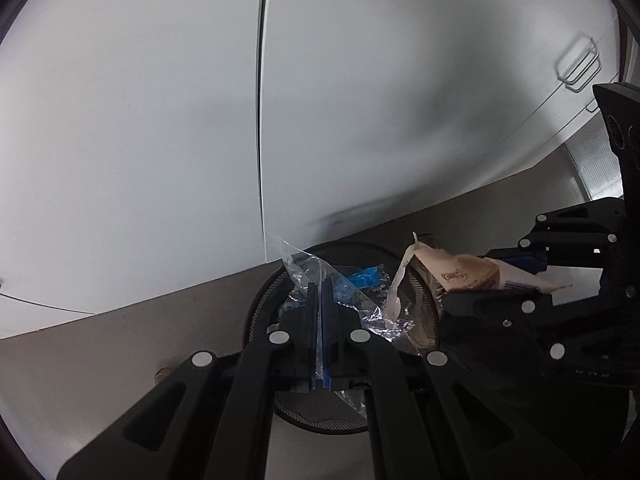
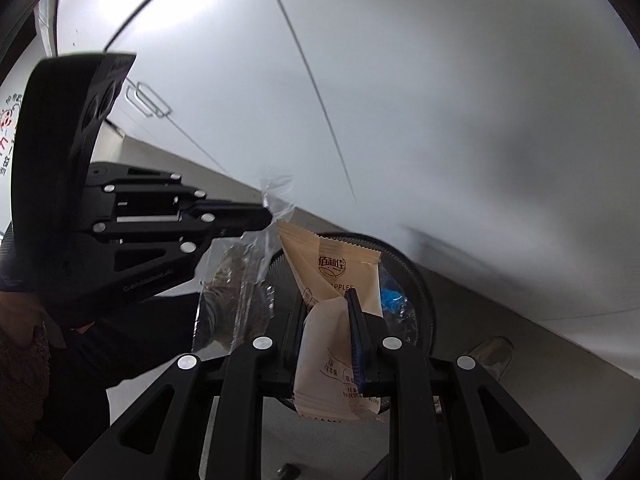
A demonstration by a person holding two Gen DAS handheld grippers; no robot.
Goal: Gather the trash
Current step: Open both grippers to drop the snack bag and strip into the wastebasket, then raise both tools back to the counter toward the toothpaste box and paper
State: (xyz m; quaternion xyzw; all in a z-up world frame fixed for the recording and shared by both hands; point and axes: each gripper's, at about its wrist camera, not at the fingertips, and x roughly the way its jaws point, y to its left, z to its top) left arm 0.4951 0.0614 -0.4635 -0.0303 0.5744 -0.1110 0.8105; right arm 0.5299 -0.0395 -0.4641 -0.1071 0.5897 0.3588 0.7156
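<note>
A: Left gripper (image 1: 320, 300)? What's it got?

B: Fingers pinched together on a clear plastic wrapper (image 1: 320, 276), lower centre of the left wrist view. Film sticks out above & below the pads, so it's a thin-edge pinch.

A: And the right gripper (image 2: 326, 320)?

B: Clamped on a beige snack packet (image 2: 336, 280), lower centre of the right wrist view. Packet's folded over one blue pad, top flops forward.

A: Why are both held there?

B: Both sit over the black mesh bin (image 1: 260, 304), which stands on the floor at the foot of a white cabinet (image 1: 140, 140). My guess: lined up over the opening so the stuff drops straight in. There's already blue trash (image 1: 366, 276) inside the bin.

A: Are the two wrappers touching each other?

B: In the left wrist view the packet's at centre right, just beside the film. Contact, can't tell.

A: Next?

B: Prob. open the fingers. Light film may cling to a pad.
</note>
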